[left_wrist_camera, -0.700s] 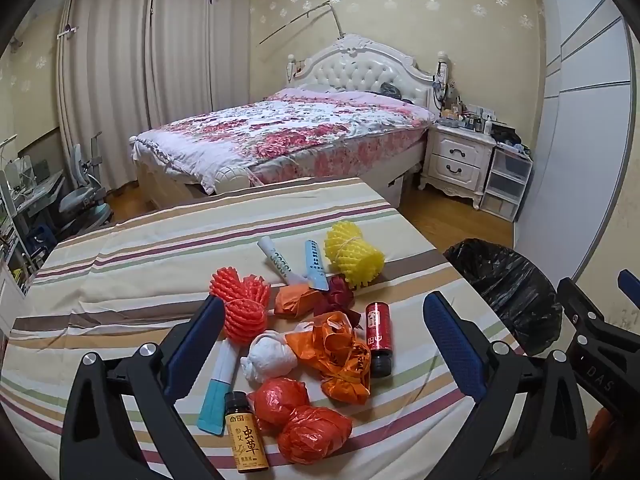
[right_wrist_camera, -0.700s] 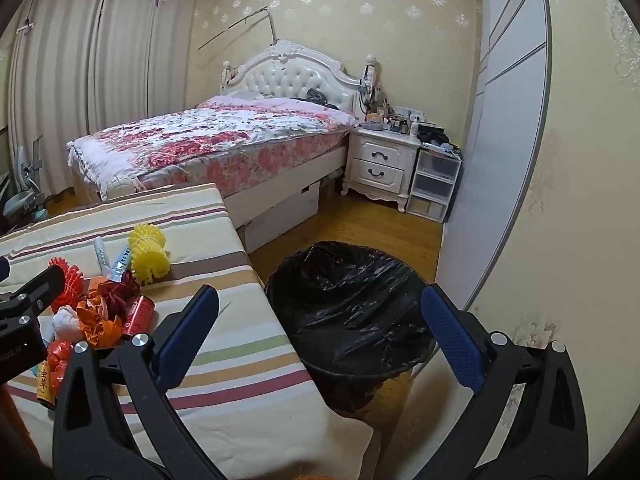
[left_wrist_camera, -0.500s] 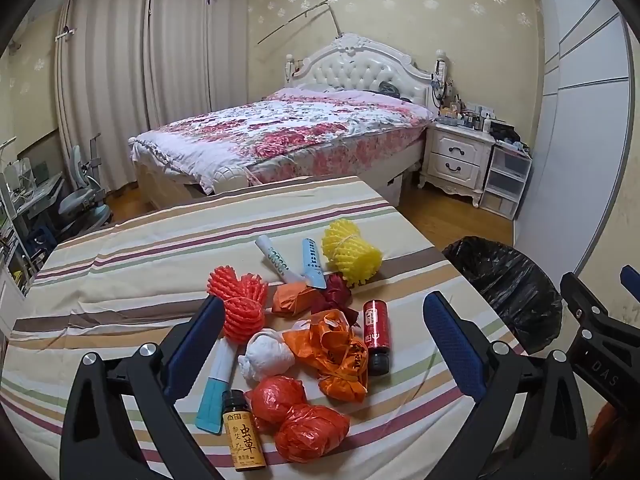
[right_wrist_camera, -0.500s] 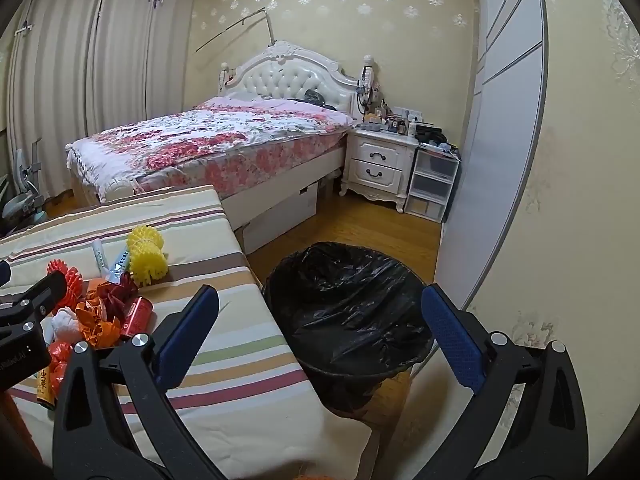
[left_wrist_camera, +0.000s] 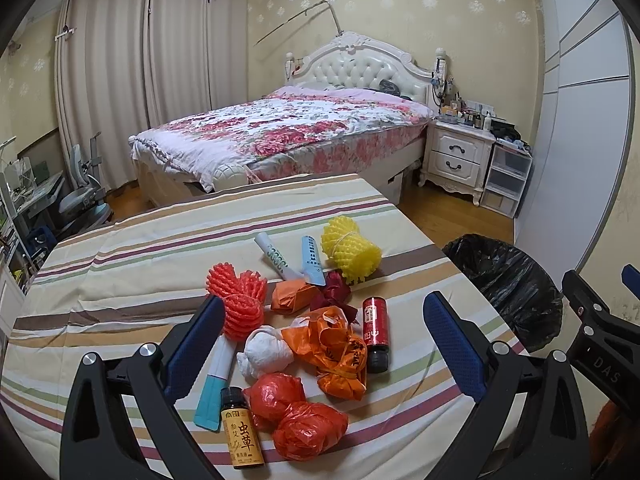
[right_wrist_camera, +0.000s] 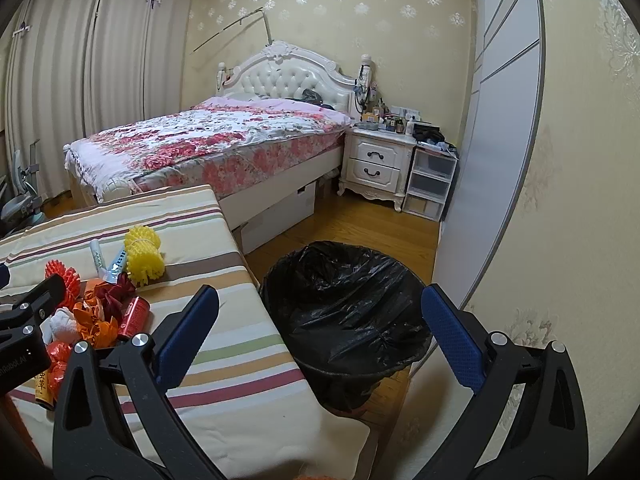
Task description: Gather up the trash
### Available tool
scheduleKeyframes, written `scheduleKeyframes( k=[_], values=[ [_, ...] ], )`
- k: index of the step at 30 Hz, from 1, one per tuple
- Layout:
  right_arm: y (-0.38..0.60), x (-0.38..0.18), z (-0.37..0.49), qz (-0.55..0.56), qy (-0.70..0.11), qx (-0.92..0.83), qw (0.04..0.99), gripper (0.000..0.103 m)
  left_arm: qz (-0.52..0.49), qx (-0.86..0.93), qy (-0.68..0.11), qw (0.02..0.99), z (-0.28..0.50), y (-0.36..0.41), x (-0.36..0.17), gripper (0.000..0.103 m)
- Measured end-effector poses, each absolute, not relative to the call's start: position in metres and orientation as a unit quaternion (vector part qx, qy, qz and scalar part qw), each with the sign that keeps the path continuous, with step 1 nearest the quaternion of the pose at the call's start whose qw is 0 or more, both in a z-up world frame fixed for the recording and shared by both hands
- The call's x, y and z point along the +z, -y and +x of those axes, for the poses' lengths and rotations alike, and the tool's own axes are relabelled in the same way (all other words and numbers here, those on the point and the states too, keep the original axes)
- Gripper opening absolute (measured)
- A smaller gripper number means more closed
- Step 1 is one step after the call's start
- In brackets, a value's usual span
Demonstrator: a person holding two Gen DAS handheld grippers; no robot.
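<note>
Starting at the left, the left gripper [left_wrist_camera: 320, 340] hangs over the striped tablecloth [left_wrist_camera: 140, 248] with its blue-padded jaws spread wide and empty, framing the litter heaped there: an orange foam fruit net [left_wrist_camera: 238, 300], a white crumpled tissue wad [left_wrist_camera: 264, 350], an orange crumpled plastic bag [left_wrist_camera: 336, 350] and a small red bottle [left_wrist_camera: 375, 326]. That framing suggests a first pick from the pile's middle. Further right, the black-lined trash bin [right_wrist_camera: 348, 316] stands on the floor just beside the table's right edge, mouth open, handy for drops. The right gripper [right_wrist_camera: 320, 340] hovers near it, jaws likewise spread, holding nothing.
</note>
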State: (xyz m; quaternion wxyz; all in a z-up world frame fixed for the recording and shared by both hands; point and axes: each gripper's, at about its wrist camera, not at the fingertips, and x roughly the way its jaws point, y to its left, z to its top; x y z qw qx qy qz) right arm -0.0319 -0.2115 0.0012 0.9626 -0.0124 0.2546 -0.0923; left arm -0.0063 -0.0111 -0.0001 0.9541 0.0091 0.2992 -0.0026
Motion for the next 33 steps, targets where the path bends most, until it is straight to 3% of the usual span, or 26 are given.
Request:
scheduleKeyframes(
  k=[33],
  values=[
    [0.2121,0.0011,-0.032,-0.013,-0.256,-0.093,0.962,0.099,0.012,-0.004,-0.304,0.953,-0.0068,0.0137,-0.0087,0.097]
  ],
)
